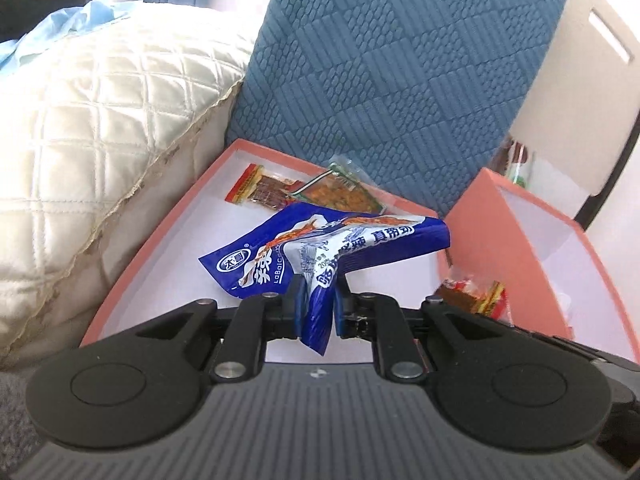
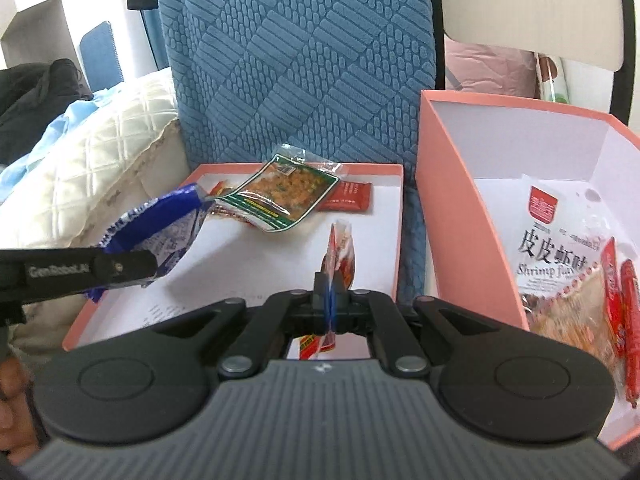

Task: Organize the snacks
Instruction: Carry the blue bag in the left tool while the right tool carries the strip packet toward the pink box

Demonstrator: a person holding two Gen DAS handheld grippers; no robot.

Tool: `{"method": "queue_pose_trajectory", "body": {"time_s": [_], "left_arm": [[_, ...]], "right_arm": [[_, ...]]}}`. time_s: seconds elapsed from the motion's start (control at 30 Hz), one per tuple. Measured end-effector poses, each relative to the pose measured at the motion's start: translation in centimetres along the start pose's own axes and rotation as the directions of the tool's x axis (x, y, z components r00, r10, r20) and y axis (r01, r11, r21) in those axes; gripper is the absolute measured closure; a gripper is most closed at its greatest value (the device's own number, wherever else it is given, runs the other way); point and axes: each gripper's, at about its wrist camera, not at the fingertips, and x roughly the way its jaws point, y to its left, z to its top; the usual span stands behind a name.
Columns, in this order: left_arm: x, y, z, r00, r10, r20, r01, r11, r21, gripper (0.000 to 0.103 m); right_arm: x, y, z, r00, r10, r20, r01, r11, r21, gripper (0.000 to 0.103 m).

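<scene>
My left gripper [image 1: 317, 296] is shut on a blue snack packet [image 1: 320, 240] and holds it above the shallow pink tray [image 1: 160, 236]. It also shows at the left of the right wrist view [image 2: 160, 224]. My right gripper [image 2: 330, 300] is shut on a small red and clear snack packet [image 2: 339, 252], held upright over the tray's [image 2: 394, 220] right side. In the tray lie a green-edged packet [image 2: 284, 196], a dark red packet [image 2: 348, 197] and a red-ended strip packet [image 1: 260, 190].
A deeper pink box [image 2: 452, 208] at the right holds a shrimp-flavour bag [image 2: 556, 248] and red sausages [image 2: 628, 312]. A blue textured cushion [image 2: 296, 60] stands behind. A cream quilted pillow [image 1: 100, 120] lies to the left.
</scene>
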Motion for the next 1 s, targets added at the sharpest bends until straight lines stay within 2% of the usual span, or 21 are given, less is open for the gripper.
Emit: {"method": "queue_pose_trajectory", "body": {"time_s": [0.23,0.7,1.0], "left_arm": [[-2.6,-1.0,0.9,0.999,-0.035,0.026,0.036,0.999,-0.018,0.086],[-5.4,-4.1,4.1,0.992,-0.105,0.065,0.103,0.994,0.028,0.089],[-7.0,-7.5,6.9,0.984,-0.154,0.084,0.150,0.987,0.056,0.089]], "right_arm": [[-2.1,0.1,1.1,1.000,-0.008,0.028,0.008,1.000,-0.004,0.099],[-6.6,-0.9,4.9,0.994,-0.009,0.106,0.012,1.000,-0.027,0.099],[-9.0,-2.1,7.7,0.988,-0.032,0.154,0.040,0.998,-0.049,0.099]]}}
